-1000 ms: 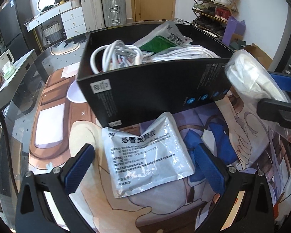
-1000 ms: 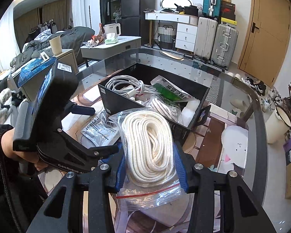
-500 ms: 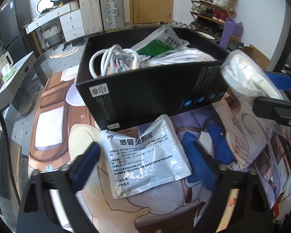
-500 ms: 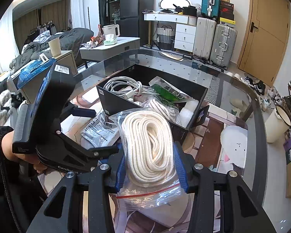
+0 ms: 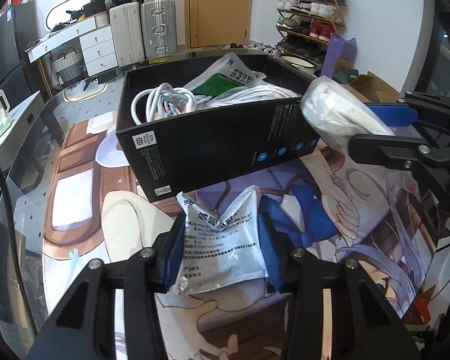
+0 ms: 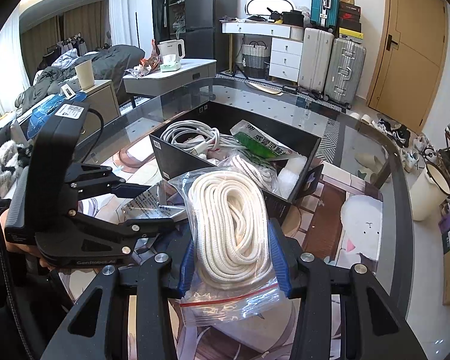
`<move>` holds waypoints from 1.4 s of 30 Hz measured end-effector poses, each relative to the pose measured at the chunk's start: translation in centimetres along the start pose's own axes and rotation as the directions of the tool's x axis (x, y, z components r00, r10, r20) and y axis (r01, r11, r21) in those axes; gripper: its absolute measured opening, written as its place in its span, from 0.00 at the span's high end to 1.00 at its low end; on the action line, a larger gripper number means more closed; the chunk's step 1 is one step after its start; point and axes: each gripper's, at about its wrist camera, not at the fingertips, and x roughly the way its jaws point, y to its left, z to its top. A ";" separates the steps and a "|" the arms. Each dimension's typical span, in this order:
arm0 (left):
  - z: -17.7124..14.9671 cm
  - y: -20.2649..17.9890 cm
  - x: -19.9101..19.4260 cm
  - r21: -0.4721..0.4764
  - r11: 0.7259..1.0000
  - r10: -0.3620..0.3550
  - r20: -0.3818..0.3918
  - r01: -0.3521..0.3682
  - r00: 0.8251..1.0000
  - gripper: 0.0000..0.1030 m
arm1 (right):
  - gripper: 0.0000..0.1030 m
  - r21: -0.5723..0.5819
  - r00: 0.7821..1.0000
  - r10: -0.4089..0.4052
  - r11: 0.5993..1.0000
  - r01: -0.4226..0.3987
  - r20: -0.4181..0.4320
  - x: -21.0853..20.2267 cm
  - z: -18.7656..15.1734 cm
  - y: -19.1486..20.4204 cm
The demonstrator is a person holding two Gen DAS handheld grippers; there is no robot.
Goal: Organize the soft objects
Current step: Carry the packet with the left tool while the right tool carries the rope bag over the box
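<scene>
A silver medicine pouch [image 5: 225, 258] lies on the printed mat just in front of the black box [image 5: 213, 144]. My left gripper [image 5: 222, 231] has its jaws closing on the pouch; the blue pads press its sides and the pouch buckles upward. It also shows in the right wrist view as the left gripper [image 6: 153, 207]. My right gripper [image 6: 231, 240] is shut on a clear zip bag of white rope [image 6: 231, 222], held above the mat beside the box's near corner. The box holds a white cable [image 5: 162, 102], a green-and-white pouch [image 5: 225, 81] and another rope bundle.
The cartoon-print mat [image 5: 330, 210] covers a glass table [image 6: 375, 156] with a rounded edge. Suitcases [image 6: 330, 60], a white drawer unit and a door stand beyond it. A shoe rack [image 5: 309, 24] is at the far right, a grey side table [image 6: 171, 75] at the left.
My left gripper's jaws have come together from wide apart onto the silver pouch, which now bulges between the pads. The right gripper and its rope bag have stayed where they were.
</scene>
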 end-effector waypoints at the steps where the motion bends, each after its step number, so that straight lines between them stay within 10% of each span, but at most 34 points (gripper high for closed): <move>1: 0.0 -0.1 -0.1 -0.002 1.000 -0.003 0.003 0.003 1.000 0.57 | 0.57 0.000 1.000 0.001 1.000 -0.001 0.003 -0.1 0.0 0.0; 42: 7.1 3.9 -6.5 -0.035 0.999 0.023 0.259 -0.015 0.965 0.58 | 0.57 0.230 0.992 -0.104 0.969 0.086 0.067 0.4 4.4 -3.6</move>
